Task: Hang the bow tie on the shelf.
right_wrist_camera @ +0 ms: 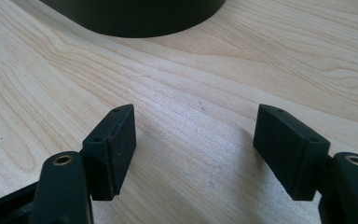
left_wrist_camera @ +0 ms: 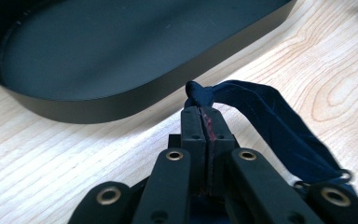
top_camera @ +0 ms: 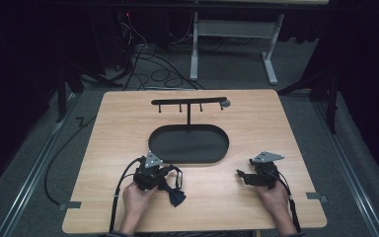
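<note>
bow tie (top_camera: 172,190) on table (top_camera: 256,118), just before tray (top_camera: 187,144).

We see a dark navy bow tie (left_wrist_camera: 265,116) just beside the matte black oval tray (top_camera: 187,144). The desk (top_camera: 256,123) under the tray is pale wood with wavy grain. Both pairs of jaws are black.

Light is falling from overhead onto the desk (top_camera: 256,118), leaving the room around it nearly black. The black tray (top_camera: 188,144) is throwing a soft shadow onto the wood beside it. The high view is looking soft and grainy. In the gripper views, near tool parts are blurring slightly; wood grain is staying crisp.
</note>
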